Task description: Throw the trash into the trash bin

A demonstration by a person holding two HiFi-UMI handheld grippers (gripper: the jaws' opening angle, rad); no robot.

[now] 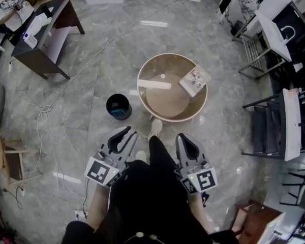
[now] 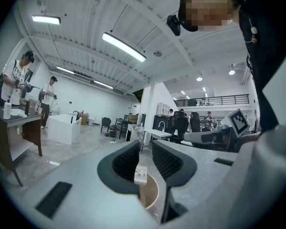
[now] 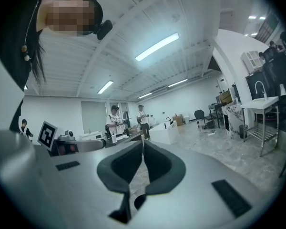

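Note:
A round wooden table stands ahead of me. A printed cardboard box, a white strip and a small white scrap lie on it. The black trash bin stands on the floor just left of the table. My left gripper is held low in front of me and points between bin and table; its jaws are open and empty. In the left gripper view the box and the table show through the left gripper's gap. My right gripper is shut with nothing in it.
A dark desk with a person beside it stands at the far left. White cables trail over the grey marble floor. Black chairs and white tables line the right side. My legs and a shoe are just before the table.

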